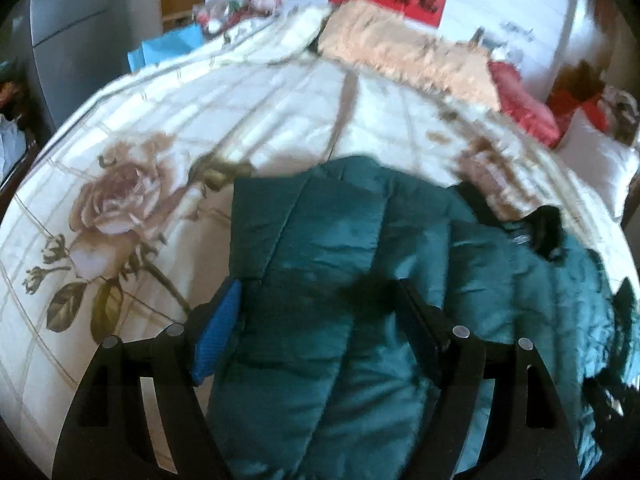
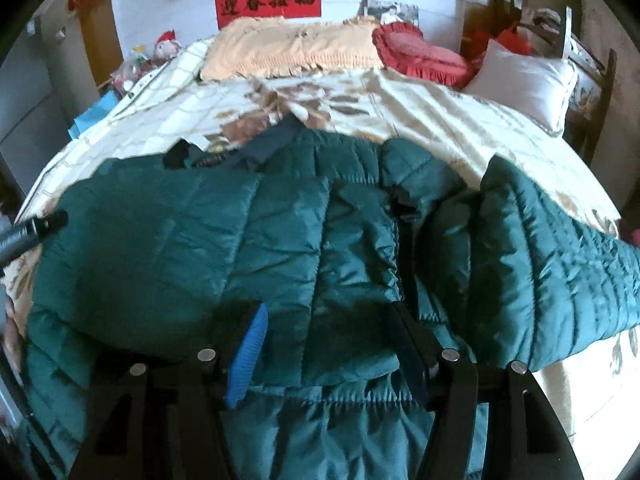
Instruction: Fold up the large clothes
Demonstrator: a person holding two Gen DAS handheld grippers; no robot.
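A teal quilted puffer jacket [image 1: 340, 240] lies spread on a floral bedspread [image 1: 160, 128]. It also fills the middle of the right wrist view [image 2: 280, 232], with one sleeve [image 2: 560, 264] lying out to the right and a dark collar at the far side. My left gripper [image 1: 316, 292] is open, its fingers apart over the jacket's left part. My right gripper [image 2: 328, 312] is open, its fingers apart over the jacket's near hem. Neither holds cloth that I can see. The tip of the other tool [image 2: 36, 228] shows at the left edge of the right wrist view.
At the head of the bed lie a peach fringed cover [image 2: 292, 48], a red cushion [image 2: 420, 52] and a white pillow [image 2: 524, 80]. A red banner [image 2: 268, 0] hangs on the wall. Toys and a blue bag [image 2: 92, 116] sit by the bed's left side.
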